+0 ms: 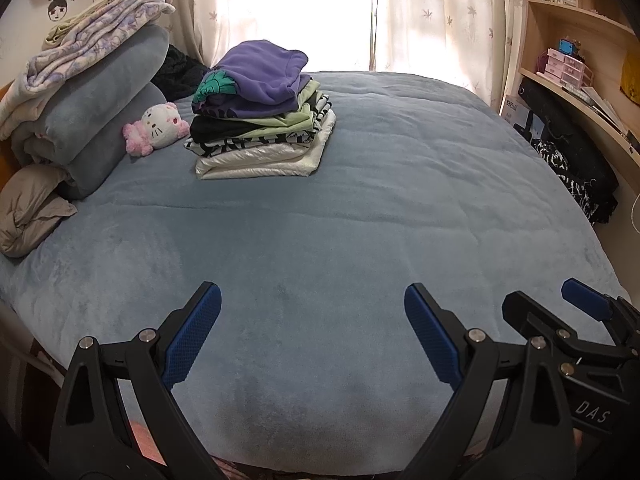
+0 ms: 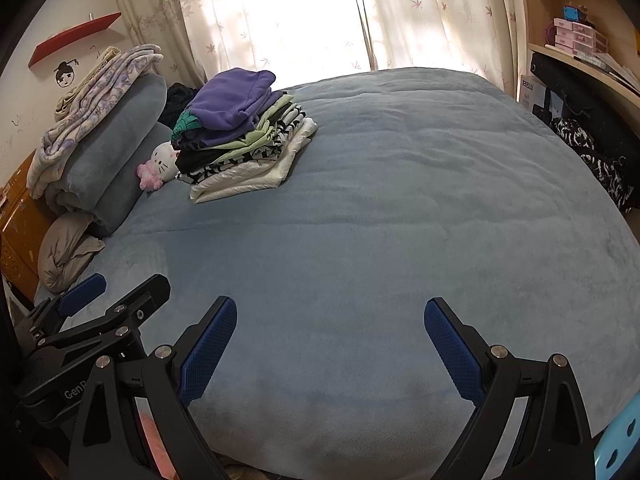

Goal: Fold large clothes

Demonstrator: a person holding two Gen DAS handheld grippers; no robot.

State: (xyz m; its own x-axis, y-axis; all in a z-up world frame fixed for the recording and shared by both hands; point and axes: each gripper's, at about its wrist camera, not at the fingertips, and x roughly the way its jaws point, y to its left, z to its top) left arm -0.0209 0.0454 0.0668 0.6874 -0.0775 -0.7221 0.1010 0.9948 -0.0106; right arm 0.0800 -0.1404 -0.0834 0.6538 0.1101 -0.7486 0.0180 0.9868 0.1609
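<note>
My left claw (image 1: pixel 312 300) and right claw (image 2: pixel 330 314) both spread, empty, over blue-grey fleece bedspread (image 1: pixel 360 200); stack of folded clothes (image 1: pixel 264 120) far side.

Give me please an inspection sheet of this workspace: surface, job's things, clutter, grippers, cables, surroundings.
Surface: blue-grey bed cover, nothing spread on its near part.
Job's things: folded clothes stack, purple garment on top.
Clutter: cat plush, rolled blankets, grey bundle.
Grippers: left gripper open; right gripper open; both hold nothing.
Cables: white cord at right edge.
Surroundings: curtains, wooden shelves.
</note>
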